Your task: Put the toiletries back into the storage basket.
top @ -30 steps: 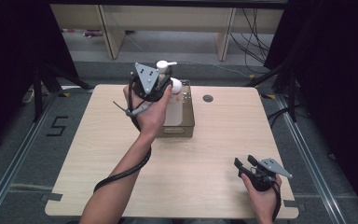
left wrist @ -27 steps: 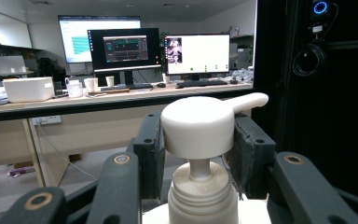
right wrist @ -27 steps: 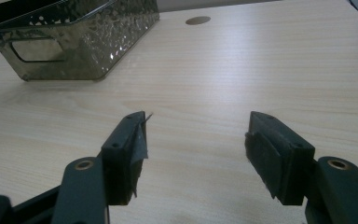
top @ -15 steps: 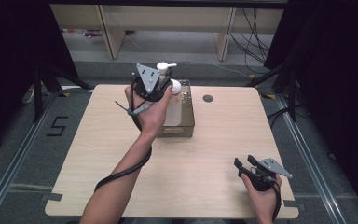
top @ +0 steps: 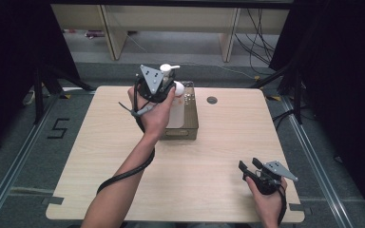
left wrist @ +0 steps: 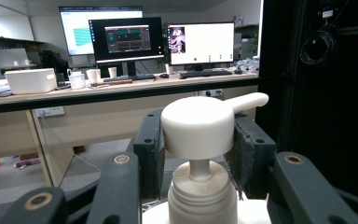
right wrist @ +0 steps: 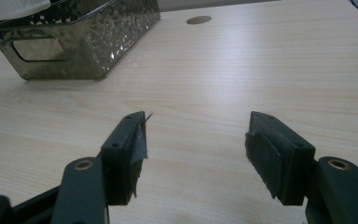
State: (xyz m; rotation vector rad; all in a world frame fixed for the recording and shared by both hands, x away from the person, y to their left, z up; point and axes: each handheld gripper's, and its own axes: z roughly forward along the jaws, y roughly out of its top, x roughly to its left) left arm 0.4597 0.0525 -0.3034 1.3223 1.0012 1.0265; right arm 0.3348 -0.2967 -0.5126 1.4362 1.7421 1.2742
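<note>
Upright, pump bottle (left wrist: 200,154) (spout (left wrist: 244,101) rightward).

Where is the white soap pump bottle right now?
The white pump bottle is at the far middle of the wooden table, over the shiny metal basket, with the left gripper clamped on its pump head.

White pump bottle (top: 173,90) stood upright in the metal basket (top: 192,124) at the far middle of the table (top: 228,142). Pump head (left wrist: 198,126) was round and white, spout pointing right in the left gripper view, clamped between the left gripper (left wrist: 196,151) pads. Basket was dark, hammered metal with a handle slot.
</note>
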